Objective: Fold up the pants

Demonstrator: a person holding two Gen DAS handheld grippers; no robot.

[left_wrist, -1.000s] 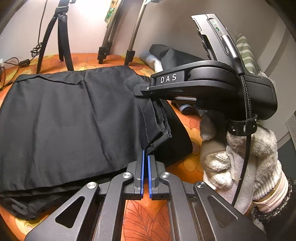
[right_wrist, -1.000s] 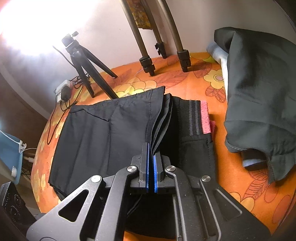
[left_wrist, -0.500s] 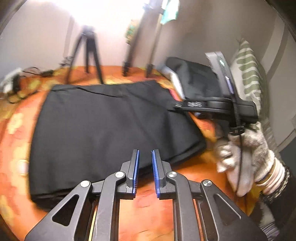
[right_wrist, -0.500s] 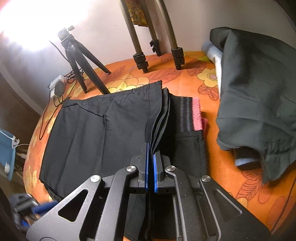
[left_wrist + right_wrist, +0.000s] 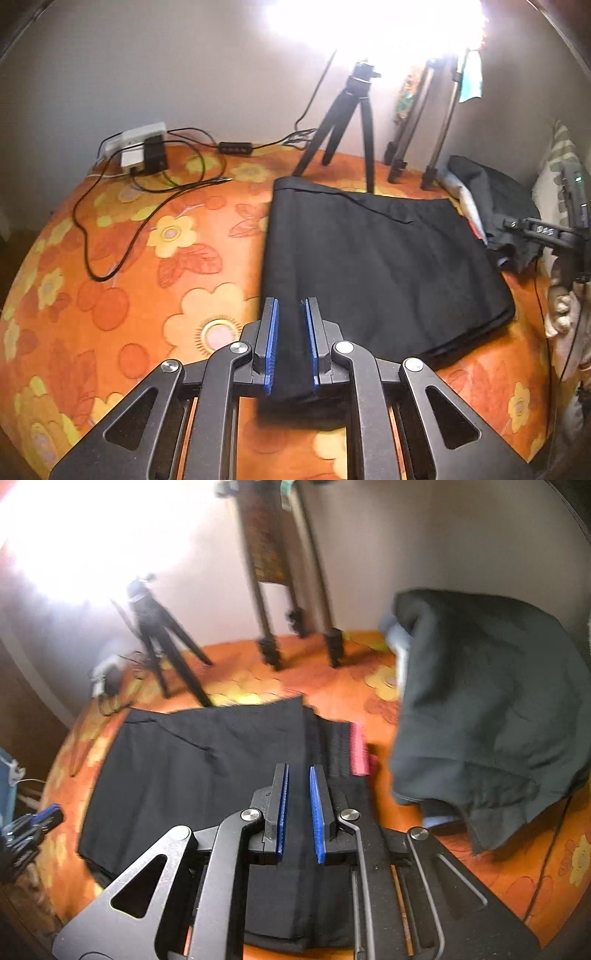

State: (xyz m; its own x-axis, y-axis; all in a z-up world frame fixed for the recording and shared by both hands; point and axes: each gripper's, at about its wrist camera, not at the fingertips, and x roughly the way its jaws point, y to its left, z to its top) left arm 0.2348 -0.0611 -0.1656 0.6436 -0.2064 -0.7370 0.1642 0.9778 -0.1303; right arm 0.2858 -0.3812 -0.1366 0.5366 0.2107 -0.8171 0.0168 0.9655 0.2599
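The black pants (image 5: 380, 266) lie folded into a flat rectangle on the orange flowered cloth. In the right wrist view the pants (image 5: 207, 768) show a pink waistband edge (image 5: 359, 754) on their right side. My left gripper (image 5: 291, 308) is open and empty, raised over the near left corner of the fold. My right gripper (image 5: 298, 775) is open and empty, raised over the right edge of the fold. The right gripper also shows at the far right of the left wrist view (image 5: 546, 236).
A heap of dark clothes (image 5: 487, 716) lies right of the pants. Tripod legs (image 5: 347, 122) stand at the back. A power strip with cables (image 5: 144, 151) lies at the back left on the orange cloth (image 5: 129, 277). A bright lamp glares above.
Both grippers were shut on the pants' edge a second ago; the left opened first, then the right. Both have pulled back and up, and the pants lie flat.
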